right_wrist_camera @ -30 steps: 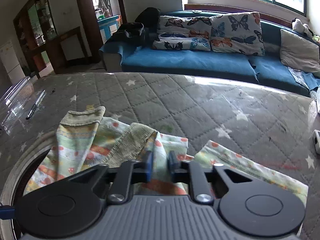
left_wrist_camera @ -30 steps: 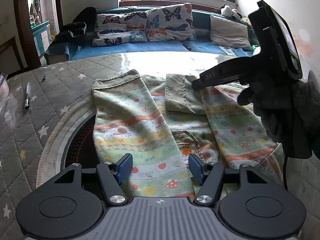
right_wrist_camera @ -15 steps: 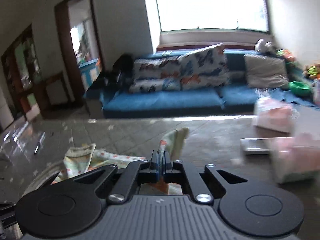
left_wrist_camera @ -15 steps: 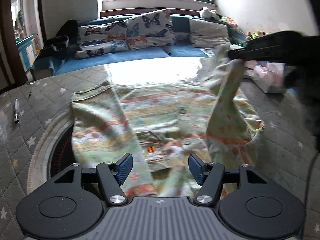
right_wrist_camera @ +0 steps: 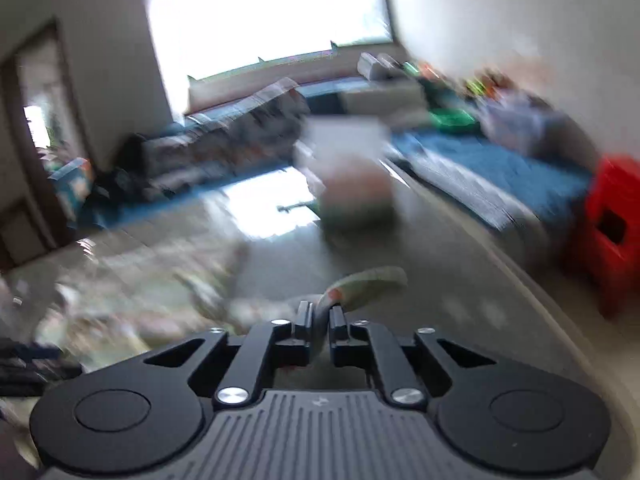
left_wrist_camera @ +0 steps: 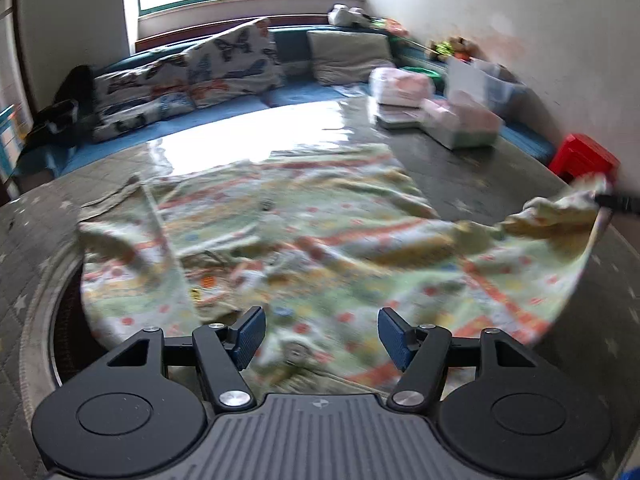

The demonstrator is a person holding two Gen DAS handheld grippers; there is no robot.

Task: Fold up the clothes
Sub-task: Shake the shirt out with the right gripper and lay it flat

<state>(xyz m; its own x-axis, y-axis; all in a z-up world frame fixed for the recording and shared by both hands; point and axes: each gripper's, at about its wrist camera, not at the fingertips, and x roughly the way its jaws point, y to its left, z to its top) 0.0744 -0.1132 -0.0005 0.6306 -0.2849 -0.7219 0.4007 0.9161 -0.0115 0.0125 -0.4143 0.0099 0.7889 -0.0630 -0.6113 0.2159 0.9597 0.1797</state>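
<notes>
Left wrist view: the patterned garment [left_wrist_camera: 304, 248] lies spread across the quilted surface [left_wrist_camera: 36, 216], partly over a round dark inset at the left. Its left edge shows a folded strip; the body is rumpled in the middle, with buttons visible. The left gripper [left_wrist_camera: 320, 336] hovers over the near hem with its fingers [left_wrist_camera: 250, 334] apart and nothing between them; likely waiting to pin or take the hem once the cloth is flat. To the right, one sleeve [left_wrist_camera: 560, 216] is drawn out away from the body toward the surface's edge, raised off it, its tip held by a dark tool tip at the frame's right border. Judgement: the sleeve is being pulled out to open the garment flat before folding.

Right wrist view, heavily blurred: the right gripper [right_wrist_camera: 319, 314] has its fingers nearly together on the sleeve cuff [right_wrist_camera: 368, 280], which pokes out ahead of them; the fingers are starting to part, cloth between them. Boxes [right_wrist_camera: 352, 184] stand further along the surface.
</notes>
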